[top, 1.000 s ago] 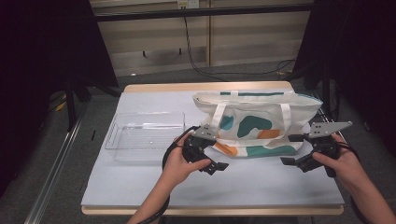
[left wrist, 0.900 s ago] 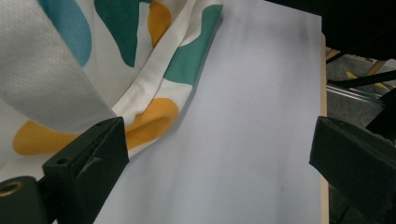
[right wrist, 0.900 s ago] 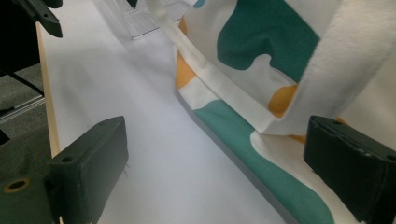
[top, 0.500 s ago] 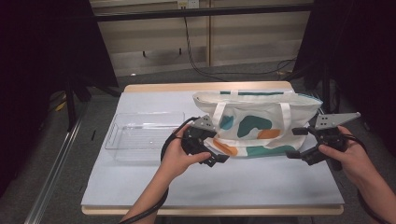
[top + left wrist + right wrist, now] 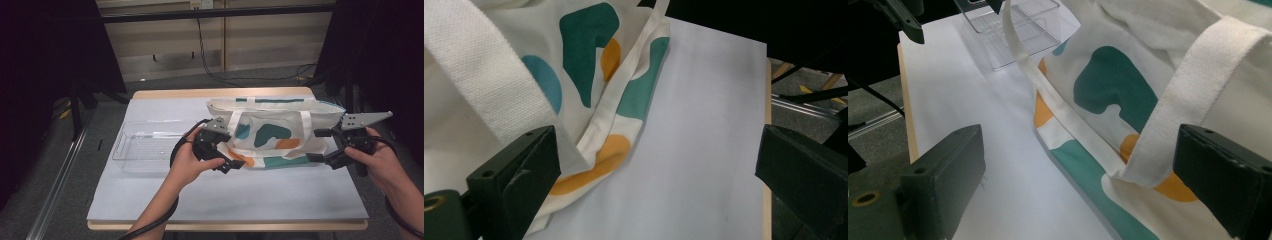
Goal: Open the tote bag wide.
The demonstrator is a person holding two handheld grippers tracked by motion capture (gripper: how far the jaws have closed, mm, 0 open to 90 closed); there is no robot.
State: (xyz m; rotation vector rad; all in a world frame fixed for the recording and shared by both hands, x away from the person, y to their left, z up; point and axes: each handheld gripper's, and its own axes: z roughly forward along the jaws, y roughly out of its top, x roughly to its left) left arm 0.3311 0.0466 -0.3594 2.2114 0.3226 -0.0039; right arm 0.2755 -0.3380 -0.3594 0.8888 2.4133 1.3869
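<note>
Cream canvas tote bag with teal and orange blotches (image 5: 272,135) stands on the white-covered table (image 5: 260,192). Left tool (image 5: 227,151) and right tool (image 5: 320,145) flank its ends — both spread wide, gripping nothing. Judged early: bag not yet seized — clear plastic tray (image 5: 150,147) empty beside it.

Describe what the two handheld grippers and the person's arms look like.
Both the left gripper and the right gripper are black, with blocky black jaws and a grey three-cornered plate on top. A black cable trails from each. The forearms are bare, no sleeves or gloves.
</note>
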